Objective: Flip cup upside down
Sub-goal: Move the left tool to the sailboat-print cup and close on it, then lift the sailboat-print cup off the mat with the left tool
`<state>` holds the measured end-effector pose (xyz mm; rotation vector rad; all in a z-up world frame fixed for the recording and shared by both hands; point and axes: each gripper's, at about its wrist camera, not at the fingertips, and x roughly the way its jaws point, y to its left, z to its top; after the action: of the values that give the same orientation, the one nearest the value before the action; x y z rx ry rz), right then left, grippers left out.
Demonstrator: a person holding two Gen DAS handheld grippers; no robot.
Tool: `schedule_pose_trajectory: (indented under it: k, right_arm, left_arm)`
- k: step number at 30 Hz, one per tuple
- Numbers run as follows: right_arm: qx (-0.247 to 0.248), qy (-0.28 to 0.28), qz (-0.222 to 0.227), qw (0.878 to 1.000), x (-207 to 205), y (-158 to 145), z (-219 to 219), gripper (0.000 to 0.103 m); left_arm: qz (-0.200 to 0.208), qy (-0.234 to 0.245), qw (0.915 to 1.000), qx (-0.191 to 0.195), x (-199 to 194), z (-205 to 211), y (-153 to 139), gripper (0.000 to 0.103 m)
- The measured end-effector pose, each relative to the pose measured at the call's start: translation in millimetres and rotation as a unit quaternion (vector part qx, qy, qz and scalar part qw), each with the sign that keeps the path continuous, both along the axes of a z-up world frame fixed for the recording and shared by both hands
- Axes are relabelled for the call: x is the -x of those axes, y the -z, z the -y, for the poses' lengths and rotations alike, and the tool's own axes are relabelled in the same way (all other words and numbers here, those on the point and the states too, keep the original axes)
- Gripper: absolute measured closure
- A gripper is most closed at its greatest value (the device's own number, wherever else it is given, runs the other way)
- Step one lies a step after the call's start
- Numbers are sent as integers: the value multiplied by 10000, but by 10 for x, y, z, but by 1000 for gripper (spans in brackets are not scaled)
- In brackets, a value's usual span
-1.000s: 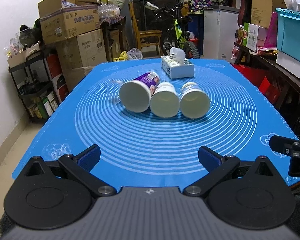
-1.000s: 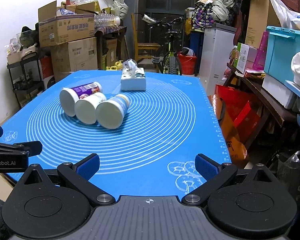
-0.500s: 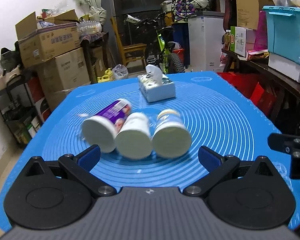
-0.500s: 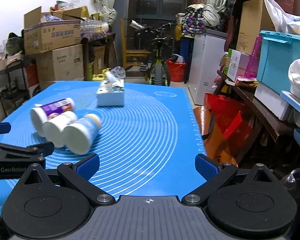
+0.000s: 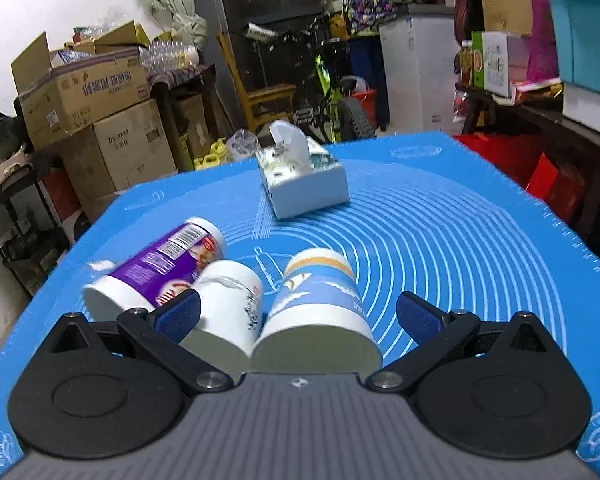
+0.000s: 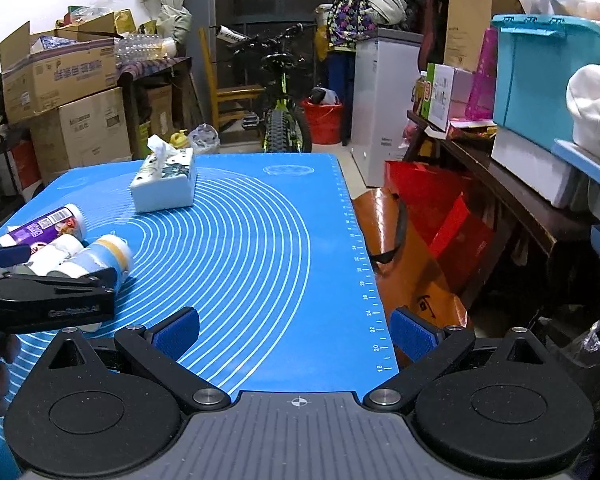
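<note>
Blue-banded cup (image 5: 320,300) lies between the spread left tool (image 5: 298,314), white cup (image 5: 228,304) touching.

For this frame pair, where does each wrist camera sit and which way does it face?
Left wrist: on the left gripper, low over the blue mat, facing three lying cups; blue-and-white cup between its open fingers.
Right wrist: on the right gripper, facing along the mat's right edge, open and empty; left gripper visible at left.
Shared: cups, tissue box, mat.
</note>
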<state>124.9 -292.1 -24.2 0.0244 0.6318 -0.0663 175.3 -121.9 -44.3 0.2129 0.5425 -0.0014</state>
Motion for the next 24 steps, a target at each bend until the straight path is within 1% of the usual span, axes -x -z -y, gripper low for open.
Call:
schedule_pose_trajectory:
  k: [3,5,9,12,13,14,15,18,19,24]
  right_arm:
    - [-19,-28,-30,10000,-27,38,-17,2]
    - [-1,-49,-44,10000,-36,49,-39,2]
    - [-6,-64,-55,10000,-52,64,-45,2]
    - [-1,-43,-50,10000,-46,58,-34,2]
    - [-3,-34,-51,10000,-45,59,-29,2]
    - [-9,-25,-54,10000,-46,56,-20,2]
    - [-15,-12,-56,10000,-49,57,-16,2]
    - [-28,12,-50,10000,-47,56,0,2]
    - [-29,22,-46,10000,-46,53,0,2]
    - [-32,57,-9,10000,-7,21,-22,2]
  left_arm:
    - [12,-45,9998,-211,-44,50,47,0]
    - [-80,-16,9996,-283,-83,90,59,0]
    - [-266,78,9993,-253,-120,136,85,1]
    - [-447,36,9988,-183,-176,130,127,3]
    - [-489,37,9987,-160,-188,124,135,14]
    - [-528,37,9984,-183,-201,133,145,19]
    - [-537,37,9983,-224,-207,140,152,20]
    - [-546,96,9983,-169,-202,128,135,36]
    - [-561,102,9983,-139,-204,120,126,38]
    - [-590,10,9983,-21,-126,67,69,40]
